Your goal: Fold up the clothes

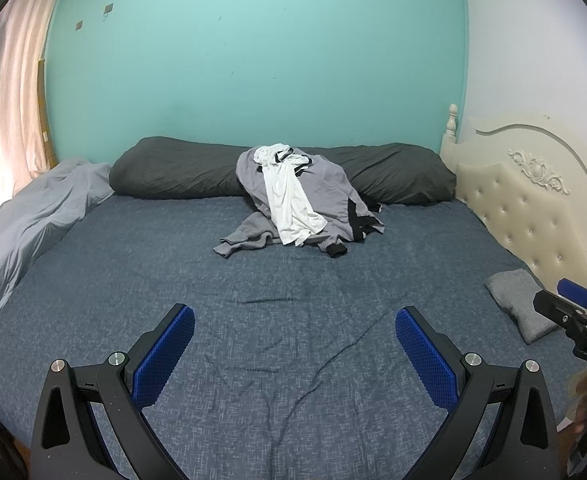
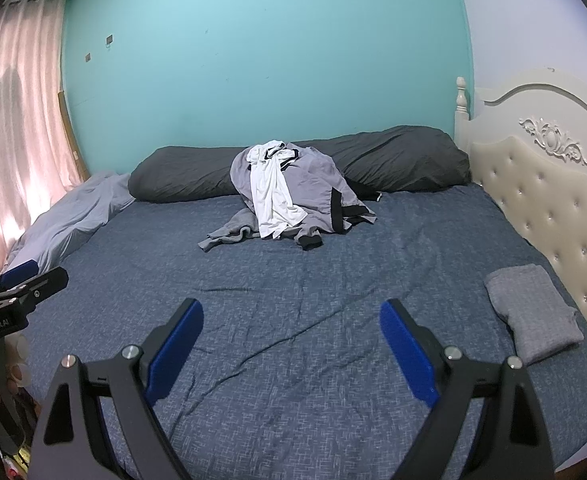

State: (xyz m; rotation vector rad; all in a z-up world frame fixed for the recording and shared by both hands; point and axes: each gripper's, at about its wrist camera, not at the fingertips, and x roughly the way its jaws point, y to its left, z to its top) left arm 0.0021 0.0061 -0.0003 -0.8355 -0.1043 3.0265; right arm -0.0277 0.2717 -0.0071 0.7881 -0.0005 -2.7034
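A heap of unfolded clothes (image 1: pixel 297 204) (image 2: pixel 289 196) lies at the far middle of the bed: grey garments with black trim and a white one draped over them. A folded grey garment (image 1: pixel 519 304) (image 2: pixel 533 312) rests at the right, by the headboard. My left gripper (image 1: pixel 295 320) hovers open over the near part of the blue sheet, nothing between its blue pads. My right gripper (image 2: pixel 291 316) is likewise open and empty. Each gripper shows at the edge of the other's view, the right gripper (image 1: pixel 573 304) at the right and the left gripper (image 2: pixel 25 280) at the left.
A long dark grey pillow (image 1: pixel 197 172) (image 2: pixel 397 160) lies along the teal wall behind the heap. A light blue quilt (image 1: pixel 33 216) (image 2: pixel 77 212) is bunched at the left by pink curtains (image 2: pixel 13 140). A cream tufted headboard (image 1: pixel 533 208) (image 2: pixel 541 208) bounds the right side.
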